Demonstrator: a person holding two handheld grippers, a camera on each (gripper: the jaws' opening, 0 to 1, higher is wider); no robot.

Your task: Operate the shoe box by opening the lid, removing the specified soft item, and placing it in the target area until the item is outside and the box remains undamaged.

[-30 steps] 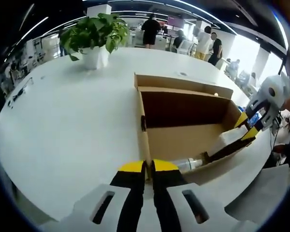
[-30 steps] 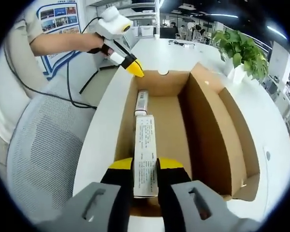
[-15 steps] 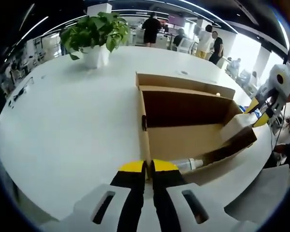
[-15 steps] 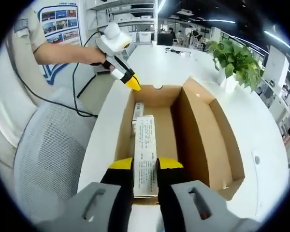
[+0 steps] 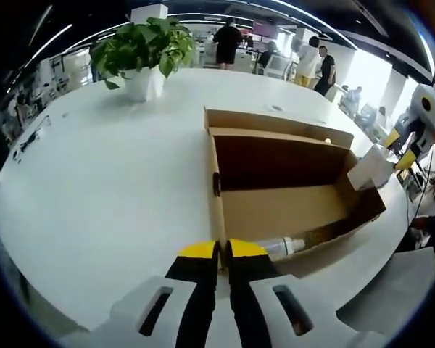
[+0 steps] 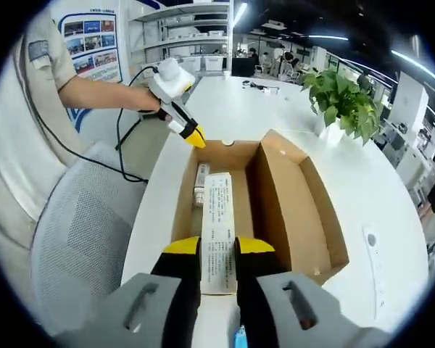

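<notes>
On the round white desk (image 5: 94,188) an open brown cardboard shoe box (image 5: 275,210) is seen, its lid folded back toward twelve o'clock in the left gripper view. The left gripper (image 5: 223,250) is closed on the box's near wall at six o'clock — the yellow-tipped fingers are pressed together with the cardboard edge pinched between them, so the box is judged to be steadied.

In the right gripper view, the right gripper (image 6: 219,246) is closed on a long white printed carton-like pack (image 6: 218,228), taken to be the soft item. The pack is gripped at its near end and is held above the box, pointing toward twelve o'clock; in the left gripper view it is seen at three o'clock, raised clear of the box's end wall. A second, smaller labelled item (image 6: 201,181) lies on the box floor at eleven o'clock from the pack.

A potted green plant (image 5: 141,51) stands well apart at eleven o'clock in the left gripper view.

Several risks are judged from here. With only one end gripped, the pack could sag or slip if swung quickly. The thin wall could be creased or torn by the left fingers if the box is dragged — which would spoil the undamaged condition.
</notes>
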